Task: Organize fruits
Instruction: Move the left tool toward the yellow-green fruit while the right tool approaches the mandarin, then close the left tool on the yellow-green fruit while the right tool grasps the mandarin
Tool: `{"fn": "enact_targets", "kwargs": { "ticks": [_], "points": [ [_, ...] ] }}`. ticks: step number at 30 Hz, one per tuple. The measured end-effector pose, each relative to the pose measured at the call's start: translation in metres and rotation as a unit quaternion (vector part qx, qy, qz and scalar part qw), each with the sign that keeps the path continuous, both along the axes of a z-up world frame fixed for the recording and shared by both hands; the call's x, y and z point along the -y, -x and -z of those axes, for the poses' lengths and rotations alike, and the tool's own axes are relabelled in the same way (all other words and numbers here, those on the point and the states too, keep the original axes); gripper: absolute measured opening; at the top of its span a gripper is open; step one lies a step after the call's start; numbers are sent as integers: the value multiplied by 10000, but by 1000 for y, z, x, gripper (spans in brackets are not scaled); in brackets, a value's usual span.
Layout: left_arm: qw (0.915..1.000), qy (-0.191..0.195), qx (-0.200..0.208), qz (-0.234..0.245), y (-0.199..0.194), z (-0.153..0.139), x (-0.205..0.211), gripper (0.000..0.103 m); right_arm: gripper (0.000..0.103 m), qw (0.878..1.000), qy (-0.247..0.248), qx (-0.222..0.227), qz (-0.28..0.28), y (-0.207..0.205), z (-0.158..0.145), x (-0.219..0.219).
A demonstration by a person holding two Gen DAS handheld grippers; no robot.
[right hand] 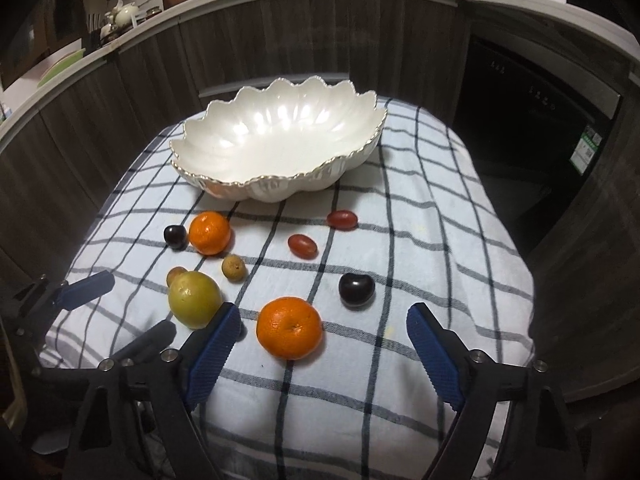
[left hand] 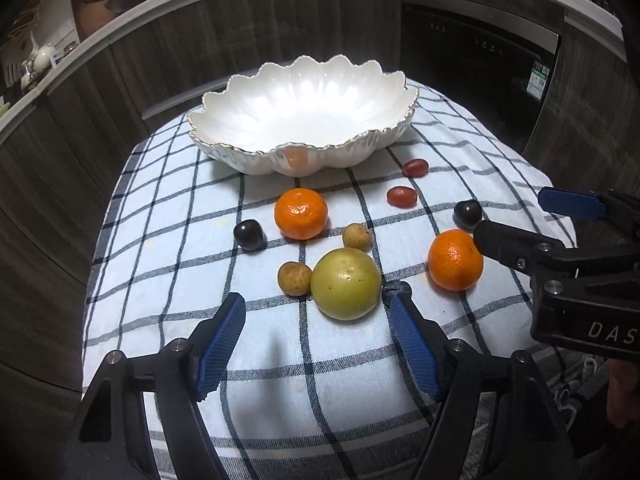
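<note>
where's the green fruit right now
The green fruit lies on the checked cloth just ahead of the open left gripper, touching a small brown fruit on its left, with the white bowl farther back.

Right tool (left hand: pixel 516 220) body: white letters "DAS", cut off at the frame edge
Green sticker (left hand: pixel 538 80) on the dark appliance: print too small to read

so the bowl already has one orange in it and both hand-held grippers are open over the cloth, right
Not quite: the bowl holds nothing, as the right wrist view shows. Both oranges lie on the cloth in front of it. The rest stands: the left hand-held gripper and the right hand-held gripper are both open over the cloth.
</note>
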State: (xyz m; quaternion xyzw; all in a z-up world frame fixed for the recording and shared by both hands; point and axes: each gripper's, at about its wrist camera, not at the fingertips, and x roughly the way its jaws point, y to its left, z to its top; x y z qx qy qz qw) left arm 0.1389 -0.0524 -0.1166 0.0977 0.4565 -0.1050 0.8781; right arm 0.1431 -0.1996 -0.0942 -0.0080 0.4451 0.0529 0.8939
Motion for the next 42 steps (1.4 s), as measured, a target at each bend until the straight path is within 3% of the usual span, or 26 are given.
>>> {"fn": "enact_targets", "kwargs": {
  "ticks": [7,14,22,26,32,42],
  "points": [
    [9998,3,-157,85,-10,13,5,72,84,9997,-62,-226,-122,-10,13,-4],
    [9997,-2,-233,114,-16,22,9,64,76,9988,-113,-446,-171,-18,27,-5],
    [9993,97,-313,169,-20,29,10,59,75,9977,-261,-571,-264,-24,34,-7],
    [9992,129,-326,173,-22,31,11,59,68,9967,-318,-675,-314,-26,39,-9],
    [9990,242,-335,159,-24,33,11,58,67,9955,-393,-790,-349,-29,47,-12],
    [9987,309,-306,257,-22,34,13,48,51,9928,-618,-951,-387,-33,55,-13]
  ]
}}
